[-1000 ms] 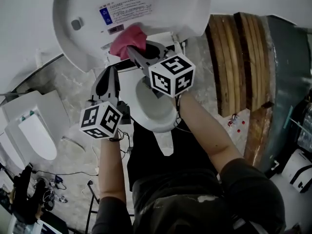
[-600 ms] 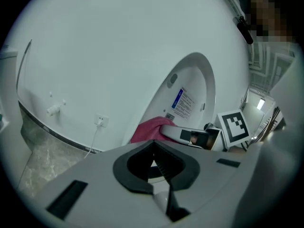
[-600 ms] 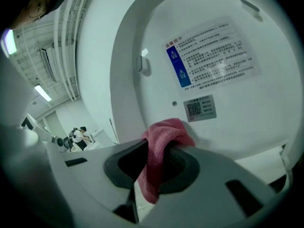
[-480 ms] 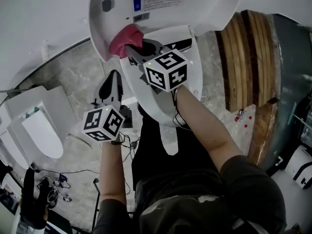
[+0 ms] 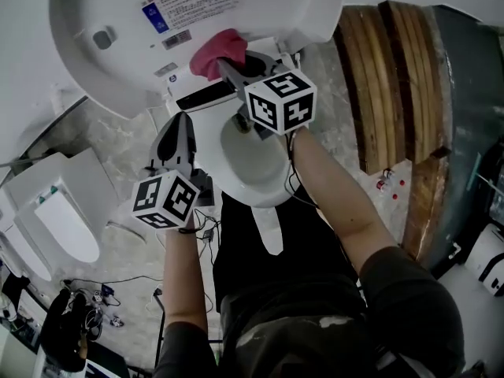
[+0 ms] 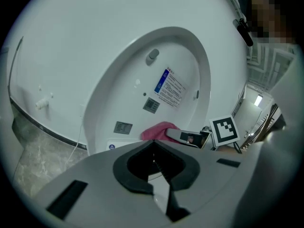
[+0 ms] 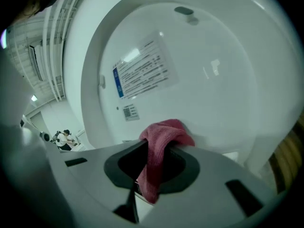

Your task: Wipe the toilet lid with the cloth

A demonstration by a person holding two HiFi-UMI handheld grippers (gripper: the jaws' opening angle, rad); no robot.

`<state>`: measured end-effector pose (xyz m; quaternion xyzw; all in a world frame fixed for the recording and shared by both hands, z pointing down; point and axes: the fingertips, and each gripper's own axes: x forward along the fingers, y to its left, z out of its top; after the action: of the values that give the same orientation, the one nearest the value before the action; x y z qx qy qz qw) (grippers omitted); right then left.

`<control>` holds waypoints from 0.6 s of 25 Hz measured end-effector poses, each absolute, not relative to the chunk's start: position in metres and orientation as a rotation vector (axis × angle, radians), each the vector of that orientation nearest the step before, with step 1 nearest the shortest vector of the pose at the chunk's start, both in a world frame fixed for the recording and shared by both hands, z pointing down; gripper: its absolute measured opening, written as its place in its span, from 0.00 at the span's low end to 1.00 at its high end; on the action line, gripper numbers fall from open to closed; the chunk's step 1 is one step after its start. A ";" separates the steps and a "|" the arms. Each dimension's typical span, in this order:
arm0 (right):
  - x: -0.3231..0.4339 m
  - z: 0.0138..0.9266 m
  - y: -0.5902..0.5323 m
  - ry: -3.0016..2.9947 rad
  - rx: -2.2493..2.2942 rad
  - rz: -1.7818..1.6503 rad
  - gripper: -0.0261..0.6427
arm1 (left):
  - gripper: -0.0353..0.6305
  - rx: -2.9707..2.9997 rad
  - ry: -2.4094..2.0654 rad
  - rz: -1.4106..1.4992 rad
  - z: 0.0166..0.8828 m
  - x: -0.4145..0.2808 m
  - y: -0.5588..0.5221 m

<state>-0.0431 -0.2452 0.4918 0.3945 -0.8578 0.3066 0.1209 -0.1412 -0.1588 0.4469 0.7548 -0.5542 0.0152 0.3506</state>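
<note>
pink cloth is the thing to place, but nearest me first: my left gripper hangs low beside the toilet bowl, jaws pressed together on nothing, short of the raised toilet lid. my right gripper is closer to the work, jaws pinching the cloth, which bunches out past their tips. beyond it the lid's inner face runs up and away. the cloth sits low on it, just below the printed label, seemingly against the plastic. i judge the next stroke goes upward.
</note>
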 end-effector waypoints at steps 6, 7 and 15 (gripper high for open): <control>0.030 0.501 -0.260 -2.451 1.246 0.899 0.12 | 0.06 2.018 -1.394 -0.004 0.438 -0.087 -0.171; 0.038 0.503 -0.260 -2.446 1.250 0.901 0.12 | 0.06 2.027 -1.389 0.000 0.437 -0.079 -0.172; 0.079 0.510 -0.255 -2.419 1.245 0.956 0.12 | 0.06 2.038 -1.403 -0.046 0.422 -0.044 -0.168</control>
<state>0.0793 -0.2554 0.5099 0.4283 -0.8318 0.3289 0.1284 -0.0440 -0.1680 0.4218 0.7782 -0.5357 -0.0174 0.3273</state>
